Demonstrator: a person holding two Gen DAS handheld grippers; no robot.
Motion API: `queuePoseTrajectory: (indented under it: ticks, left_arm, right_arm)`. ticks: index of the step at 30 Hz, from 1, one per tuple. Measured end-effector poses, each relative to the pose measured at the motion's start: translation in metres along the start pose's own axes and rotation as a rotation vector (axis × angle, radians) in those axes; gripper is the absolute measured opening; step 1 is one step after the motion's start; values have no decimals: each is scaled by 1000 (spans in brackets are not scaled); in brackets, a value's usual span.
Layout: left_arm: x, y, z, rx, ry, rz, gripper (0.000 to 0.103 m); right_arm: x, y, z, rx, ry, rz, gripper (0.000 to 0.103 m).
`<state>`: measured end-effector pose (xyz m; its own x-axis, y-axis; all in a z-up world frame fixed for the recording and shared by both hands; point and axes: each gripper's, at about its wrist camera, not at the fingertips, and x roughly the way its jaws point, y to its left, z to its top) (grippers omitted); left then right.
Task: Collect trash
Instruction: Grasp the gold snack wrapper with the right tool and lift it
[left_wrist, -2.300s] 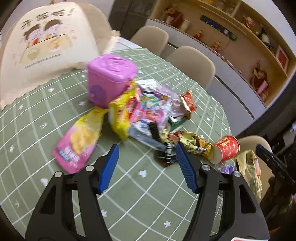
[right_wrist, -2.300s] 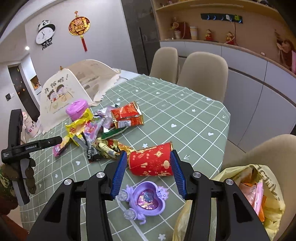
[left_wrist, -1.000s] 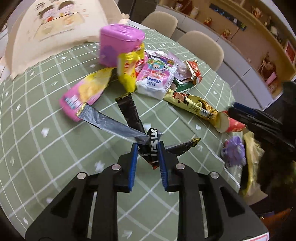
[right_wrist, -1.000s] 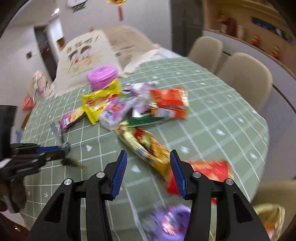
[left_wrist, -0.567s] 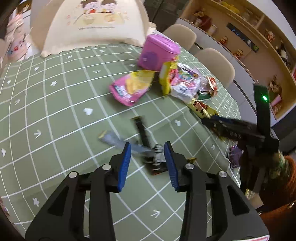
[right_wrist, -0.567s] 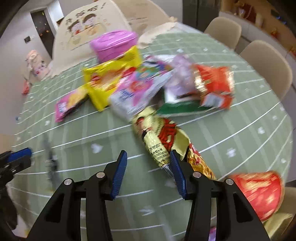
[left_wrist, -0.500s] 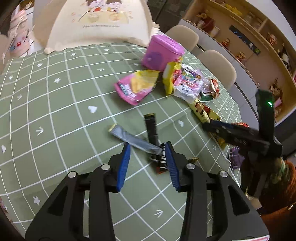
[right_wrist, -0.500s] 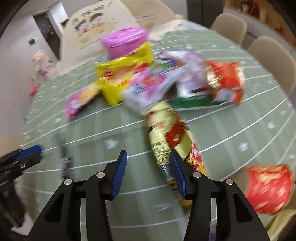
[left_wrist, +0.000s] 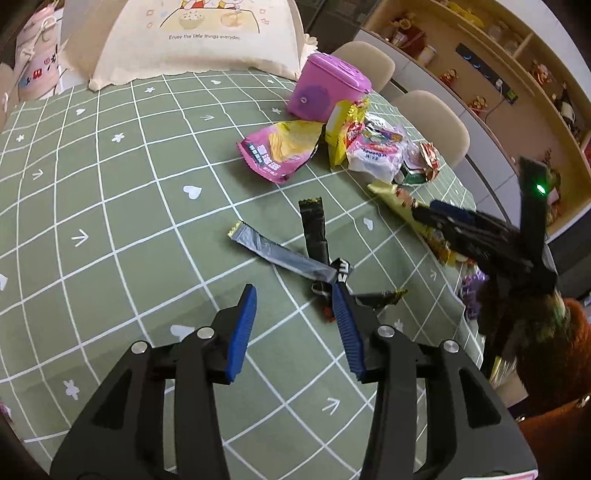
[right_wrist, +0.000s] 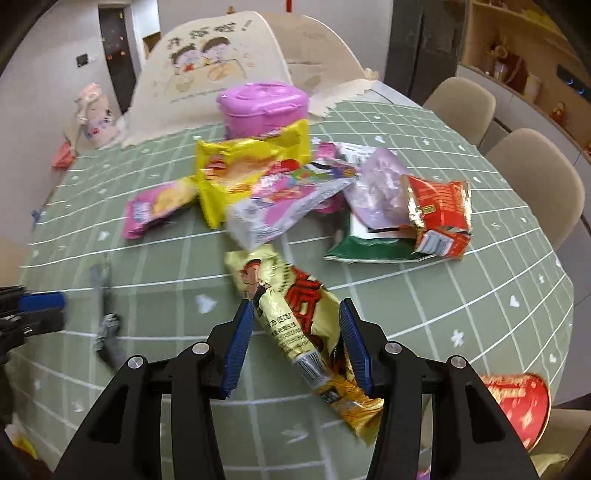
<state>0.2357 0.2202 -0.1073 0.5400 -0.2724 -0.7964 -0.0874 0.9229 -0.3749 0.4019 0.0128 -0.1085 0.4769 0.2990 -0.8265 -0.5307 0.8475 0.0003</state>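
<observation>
On the green checked tablecloth (left_wrist: 110, 221) lies a bundle of black and silver wrappers (left_wrist: 291, 254), dim in the right wrist view (right_wrist: 105, 325). My left gripper (left_wrist: 295, 325) hovers just short of it, jaws opening and nothing between them; the bundle's end touches the right fingertip. A long gold and red wrapper (right_wrist: 295, 314) lies flat between the fingers of my right gripper (right_wrist: 297, 339), which is open around it. In the left wrist view the right gripper (left_wrist: 428, 214) reaches over that gold wrapper (left_wrist: 391, 195).
A heap of snack bags (right_wrist: 280, 192) sits mid-table beside a pink tin (left_wrist: 325, 92). A red paper cup (right_wrist: 517, 402) lies near the table's edge, a purple toy (left_wrist: 471, 291) close by. A cream food cover (left_wrist: 195, 33) stands behind; chairs (right_wrist: 535, 177) line the far side.
My left gripper, earlier shut on the black and silver wrappers, has let them drop onto the cloth and opened. The right gripper has swung over the gold wrapper, which now lies between its fingers.
</observation>
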Motion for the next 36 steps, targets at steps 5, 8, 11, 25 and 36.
queuePoseTrajectory:
  ticks: [5, 8, 11, 25, 36]
  left_arm:
    - [-4, 4, -3, 3, 5, 3, 45]
    - [-3, 5, -5, -1, 11, 1, 45]
    - [-1, 4, -4, 1, 13, -1, 45]
    - [15, -26, 5, 65, 39, -3, 45]
    - [52, -52, 10, 93, 124, 156, 34]
  right_arm:
    - [15, 1, 1, 17, 62, 22, 46]
    - [19, 10, -2, 29, 84, 42, 46]
    - [27, 15, -7, 27, 133, -1, 55]
    - [-40, -1, -17, 130, -13, -7, 17]
    - [-97, -8, -42, 211, -87, -29, 17]
